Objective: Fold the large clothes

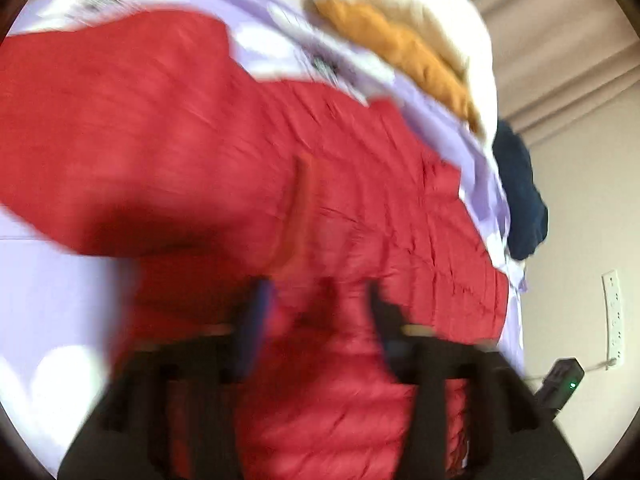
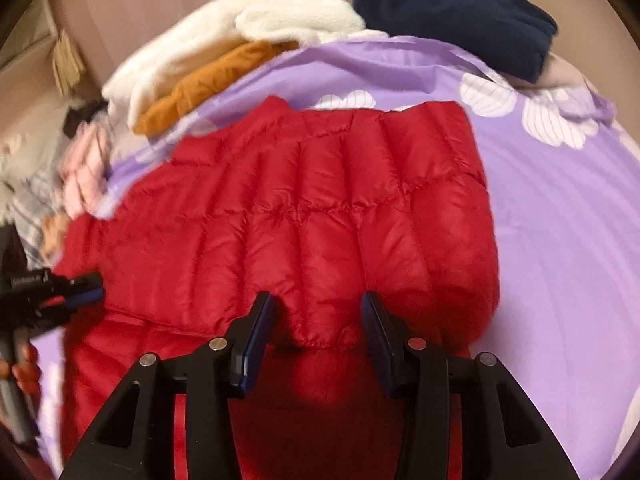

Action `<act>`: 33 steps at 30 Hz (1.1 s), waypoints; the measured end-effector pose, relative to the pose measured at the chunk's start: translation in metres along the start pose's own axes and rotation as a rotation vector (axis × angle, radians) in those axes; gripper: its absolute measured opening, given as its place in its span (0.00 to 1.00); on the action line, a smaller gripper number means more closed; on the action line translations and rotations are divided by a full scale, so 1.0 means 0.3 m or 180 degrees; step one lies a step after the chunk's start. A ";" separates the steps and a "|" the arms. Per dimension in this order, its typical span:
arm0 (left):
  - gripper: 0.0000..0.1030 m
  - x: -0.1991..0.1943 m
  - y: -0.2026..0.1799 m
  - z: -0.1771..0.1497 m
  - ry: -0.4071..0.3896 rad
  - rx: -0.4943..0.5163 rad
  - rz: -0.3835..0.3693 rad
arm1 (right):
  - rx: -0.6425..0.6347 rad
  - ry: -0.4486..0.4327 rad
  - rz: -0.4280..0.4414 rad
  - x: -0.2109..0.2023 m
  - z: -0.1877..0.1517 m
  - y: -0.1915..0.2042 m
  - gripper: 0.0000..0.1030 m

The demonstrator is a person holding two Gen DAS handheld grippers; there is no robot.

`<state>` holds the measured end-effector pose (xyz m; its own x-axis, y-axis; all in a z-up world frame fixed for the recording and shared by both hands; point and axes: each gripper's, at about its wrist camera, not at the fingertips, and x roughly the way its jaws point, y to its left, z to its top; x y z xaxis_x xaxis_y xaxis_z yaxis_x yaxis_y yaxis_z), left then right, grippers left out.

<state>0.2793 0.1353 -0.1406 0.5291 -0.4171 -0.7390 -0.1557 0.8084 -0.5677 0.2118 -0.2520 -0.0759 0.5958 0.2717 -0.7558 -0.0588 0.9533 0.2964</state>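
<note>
A red quilted down jacket [image 2: 300, 208] lies spread across a purple flowered bedsheet [image 2: 560, 220]. My right gripper [image 2: 316, 320] is at the jacket's near edge, shut on a thick puffy fold of the hem that fills the gap between its pads. The left wrist view is blurred. In it my left gripper [image 1: 318, 300] hovers over the red jacket [image 1: 360, 200] with its fingers wide apart and nothing pinched. In the right wrist view the left gripper [image 2: 86, 288] shows at the jacket's left edge, held by a hand [image 2: 24, 364].
A white fleece [image 2: 280, 16] and a mustard garment [image 2: 208, 80] are piled at the far side of the bed. A navy garment [image 2: 460, 20] lies at the far right, pink clothes [image 2: 84, 168] at the left. A wall socket [image 1: 614, 316] and a black device [image 1: 562, 384] are past the bed's edge.
</note>
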 end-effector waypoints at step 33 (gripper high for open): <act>0.70 -0.364 0.877 0.223 -0.1322 -0.2372 -0.0650 | -0.0072 -0.0096 0.0205 -0.166 -0.101 0.089 0.45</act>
<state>0.2361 0.4215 -0.1851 0.8444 -0.2218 -0.4877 -0.4524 0.1923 -0.8708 0.1562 -0.2362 -0.0481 0.6141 0.3288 -0.7175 -0.1156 0.9368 0.3303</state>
